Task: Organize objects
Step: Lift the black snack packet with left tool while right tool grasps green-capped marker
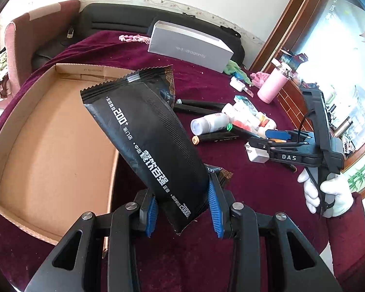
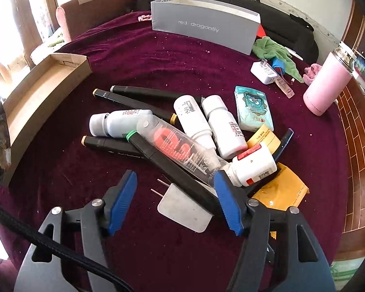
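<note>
Clearly the left claw (image 1: 182,209) pinches only the black packet's (image 1: 146,141) end, so it may slip short of the cardboard tray (image 1: 48,146); the right claw (image 2: 177,194), wide, could snag the marker (image 2: 172,165) over the charger plug (image 2: 185,211).

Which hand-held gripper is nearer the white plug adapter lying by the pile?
Right. The right hand-held gripper hangs directly over the white plug adapter, jaws open around it. The left hand-held gripper is off toward the cardboard tray, clamping a black packet.
</note>
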### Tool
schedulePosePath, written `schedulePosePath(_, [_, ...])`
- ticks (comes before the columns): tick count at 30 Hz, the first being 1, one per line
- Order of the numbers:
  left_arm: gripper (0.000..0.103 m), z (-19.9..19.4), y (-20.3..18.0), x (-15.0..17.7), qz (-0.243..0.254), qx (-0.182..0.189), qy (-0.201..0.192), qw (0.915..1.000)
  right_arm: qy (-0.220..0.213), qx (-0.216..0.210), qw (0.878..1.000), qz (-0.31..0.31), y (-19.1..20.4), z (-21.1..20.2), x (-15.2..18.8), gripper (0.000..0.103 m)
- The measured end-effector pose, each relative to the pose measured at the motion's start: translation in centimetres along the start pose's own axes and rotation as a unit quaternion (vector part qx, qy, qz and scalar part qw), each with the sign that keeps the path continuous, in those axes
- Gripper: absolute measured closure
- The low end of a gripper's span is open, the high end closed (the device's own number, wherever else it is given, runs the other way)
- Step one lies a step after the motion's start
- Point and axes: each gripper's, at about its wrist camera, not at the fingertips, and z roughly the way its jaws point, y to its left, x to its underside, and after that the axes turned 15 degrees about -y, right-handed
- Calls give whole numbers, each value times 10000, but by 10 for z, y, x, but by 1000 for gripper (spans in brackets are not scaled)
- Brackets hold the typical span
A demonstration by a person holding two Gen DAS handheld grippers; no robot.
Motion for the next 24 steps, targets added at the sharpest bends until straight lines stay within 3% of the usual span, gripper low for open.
schedulePosePath(6, [71,5,-11,6,248,-216,86,9994,151,220,9993,-261,7,14,2,40])
schedulePosePath(10, [71,7,-22,9,507,-342,86,9981,216,377,9980,-459,14,19,4,50])
schedulePosePath(13, [71,8,-29,12,673,-396,67,9969,229,507,9972,-493,14,20,4,65])
schedulePosePath(15, [71,8,-32,12,762,-431,66,9961,230,607,9969,-453,12,18,4,80])
schedulePosePath(18, [71,7,-34,13,847,-440,49,9954,233,460,9986,-153,7,11,3,91])
schedulePosePath(24, [71,0,-35,12,876,-441,1,9952,94,391,9990,219,0,-10,2,91])
